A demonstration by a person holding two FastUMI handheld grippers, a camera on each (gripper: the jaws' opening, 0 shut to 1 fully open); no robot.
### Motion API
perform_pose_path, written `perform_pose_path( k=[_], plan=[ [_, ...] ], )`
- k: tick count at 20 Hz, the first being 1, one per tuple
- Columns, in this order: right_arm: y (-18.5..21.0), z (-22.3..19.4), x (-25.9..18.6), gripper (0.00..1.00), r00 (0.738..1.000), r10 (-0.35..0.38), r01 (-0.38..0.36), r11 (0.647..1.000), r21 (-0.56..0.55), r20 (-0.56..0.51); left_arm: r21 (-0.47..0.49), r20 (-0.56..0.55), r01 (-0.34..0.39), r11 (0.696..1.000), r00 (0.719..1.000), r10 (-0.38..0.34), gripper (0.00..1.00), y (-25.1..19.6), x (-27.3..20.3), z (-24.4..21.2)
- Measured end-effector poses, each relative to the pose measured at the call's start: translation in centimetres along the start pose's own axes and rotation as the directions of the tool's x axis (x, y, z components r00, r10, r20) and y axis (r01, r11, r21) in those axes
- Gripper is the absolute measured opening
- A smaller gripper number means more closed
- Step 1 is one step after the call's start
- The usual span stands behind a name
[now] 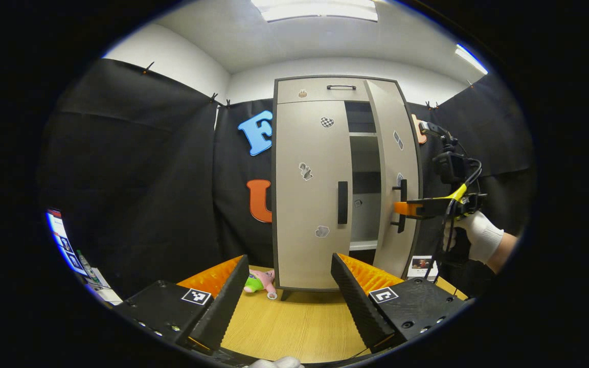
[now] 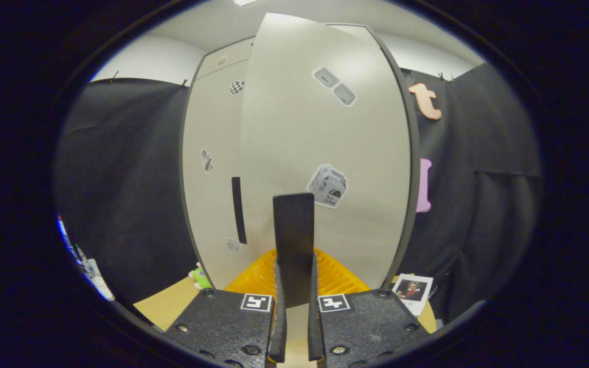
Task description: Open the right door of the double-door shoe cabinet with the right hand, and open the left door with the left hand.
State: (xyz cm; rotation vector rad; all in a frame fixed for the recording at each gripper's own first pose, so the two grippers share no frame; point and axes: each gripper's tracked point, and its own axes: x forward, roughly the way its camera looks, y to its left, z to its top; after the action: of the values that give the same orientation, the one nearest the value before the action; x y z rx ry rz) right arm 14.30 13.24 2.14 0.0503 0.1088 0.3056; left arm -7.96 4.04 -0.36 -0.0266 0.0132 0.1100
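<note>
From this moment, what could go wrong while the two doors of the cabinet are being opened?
1. The right tool is shut on the right door's handle; pulled off the hinge arc, it may slip off.
2. The right door is partly open, and the cabinet stands on a table, so a hard pull might shift it.
3. The left tool is open, far from the left handle, and might nudge the plush toy.

This is a staged recording booth inside an office-like room rather than a home. Black cloth drapes [image 1: 136,168] are clipped up as walls below plain white walls and flat ceiling light panels [image 1: 320,9]. A tall beige double-door cabinet [image 1: 307,194] stands on a light wooden tabletop [image 1: 294,327], dotted with small stickers.
</note>
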Motion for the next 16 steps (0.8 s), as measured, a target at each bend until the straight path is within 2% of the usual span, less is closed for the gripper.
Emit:
perform_pose_path(
  k=[8, 16],
  plan=[
    [-3.0, -0.3, -3.1, 0.18, 0.997, -0.076, 0.076, 0.997, 0.005, 0.009, 0.004, -0.005, 0.061, 0.998, 0.998, -0.061, 0.96, -2.0, 0.3, -0.4],
    [-5.4, -0.2, -3.7, 0.09, 0.987, -0.163, 0.163, 0.987, 0.017, 0.01, 0.007, -0.006, 0.122, 0.992, 0.992, -0.122, 0.96, -3.8, 0.8, -0.5]
  ],
)
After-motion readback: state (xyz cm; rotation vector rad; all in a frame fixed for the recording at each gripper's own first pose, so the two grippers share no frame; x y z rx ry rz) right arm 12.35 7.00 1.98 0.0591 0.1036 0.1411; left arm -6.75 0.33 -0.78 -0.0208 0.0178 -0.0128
